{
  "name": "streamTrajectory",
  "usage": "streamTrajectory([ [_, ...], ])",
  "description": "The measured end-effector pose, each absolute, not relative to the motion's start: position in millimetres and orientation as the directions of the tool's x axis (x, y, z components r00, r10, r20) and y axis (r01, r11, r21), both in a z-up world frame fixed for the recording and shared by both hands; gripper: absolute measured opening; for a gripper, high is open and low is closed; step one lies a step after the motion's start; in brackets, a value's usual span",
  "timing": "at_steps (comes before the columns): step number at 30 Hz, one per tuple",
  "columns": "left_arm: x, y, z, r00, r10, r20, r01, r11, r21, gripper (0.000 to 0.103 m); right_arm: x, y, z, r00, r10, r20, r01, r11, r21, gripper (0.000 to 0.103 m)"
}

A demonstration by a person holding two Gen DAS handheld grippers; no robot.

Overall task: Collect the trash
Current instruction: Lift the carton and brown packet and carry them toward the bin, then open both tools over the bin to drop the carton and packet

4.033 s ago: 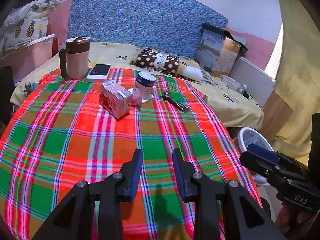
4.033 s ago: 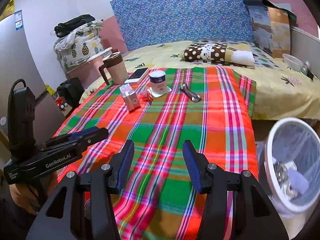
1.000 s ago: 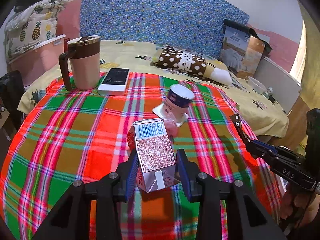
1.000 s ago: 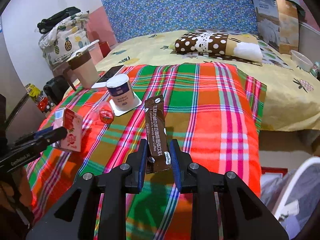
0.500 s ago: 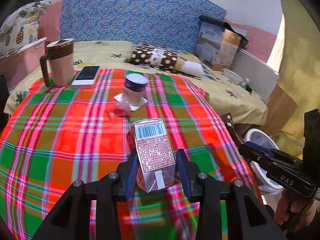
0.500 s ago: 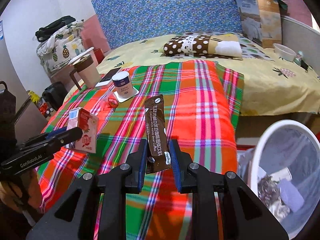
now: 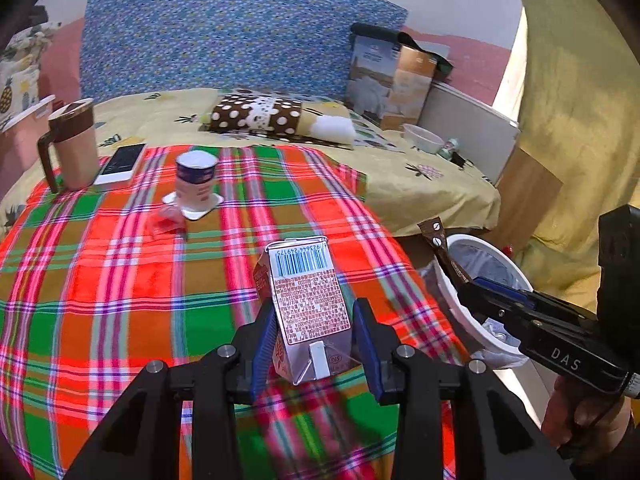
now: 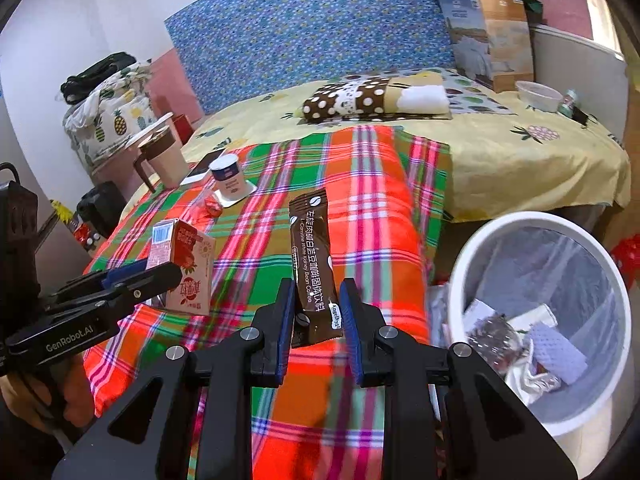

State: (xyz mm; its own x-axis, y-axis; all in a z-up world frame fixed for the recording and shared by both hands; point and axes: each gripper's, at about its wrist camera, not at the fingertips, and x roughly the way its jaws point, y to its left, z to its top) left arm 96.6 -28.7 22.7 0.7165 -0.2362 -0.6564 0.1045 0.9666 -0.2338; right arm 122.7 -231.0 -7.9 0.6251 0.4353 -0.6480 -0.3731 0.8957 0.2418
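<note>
My left gripper (image 7: pixel 314 346) is shut on a red drink carton (image 7: pixel 306 300) and holds it above the plaid cloth near the table's right edge; the carton also shows in the right wrist view (image 8: pixel 182 270). My right gripper (image 8: pixel 318 322) is shut on a brown coffee sachet (image 8: pixel 314 264), held upright just left of the white trash bin (image 8: pixel 480 248), which has trash inside. In the left wrist view the sachet (image 7: pixel 444 252) is at the bin's (image 7: pixel 456 300) rim. A small red wrapper (image 8: pixel 212 206) lies on the cloth.
A lidded cup on a coaster (image 7: pixel 196 184), a brown mug (image 7: pixel 74 150) and a phone (image 7: pixel 122 162) stand at the table's far left. A bed with a dotted pillow (image 7: pixel 256 118) lies behind. A bowl (image 8: pixel 538 96) sits far right.
Both grippers, which were open and empty four seconds ago, now hold the carton and the sachet. Both have moved right toward the bin over the last second.
</note>
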Motion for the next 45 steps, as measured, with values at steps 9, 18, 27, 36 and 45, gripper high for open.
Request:
streamTrajectory([
  [9,111.1,-77.4,20.8,0.683,-0.316,-0.658,0.208,0.948,-0.24,0.038,117.8,-266.7,-12.0,0.665,0.365,-0.652,-0.279,0.931,0.237,0.025],
  [18,132.3,-135.3,22.2,0.643,-0.405,-0.649,0.333,0.912,-0.239,0.038,114.6,-320.3,-18.9,0.696,0.266,-0.667,-0.139,0.961,0.238,0.025],
  [27,153.1,-188.9,18.9,0.59,-0.484,-0.646,0.438,0.864,-0.248,0.039,111.1,-356.0,-27.7,0.7,0.194,-0.688,-0.034,0.97,0.24,0.025],
  [36,172.3,-228.5,6.9,0.54,-0.527,-0.657,0.494,0.83,-0.26,0.039,115.2,-374.7,-39.3,0.679,0.163,-0.716,0.019,0.971,0.239,0.025],
  [45,191.2,-247.6,-12.6,0.497,-0.522,-0.693,0.499,0.825,-0.264,0.039,120.6,-383.9,-49.2,0.652,0.159,-0.742,0.039,0.969,0.242,0.026],
])
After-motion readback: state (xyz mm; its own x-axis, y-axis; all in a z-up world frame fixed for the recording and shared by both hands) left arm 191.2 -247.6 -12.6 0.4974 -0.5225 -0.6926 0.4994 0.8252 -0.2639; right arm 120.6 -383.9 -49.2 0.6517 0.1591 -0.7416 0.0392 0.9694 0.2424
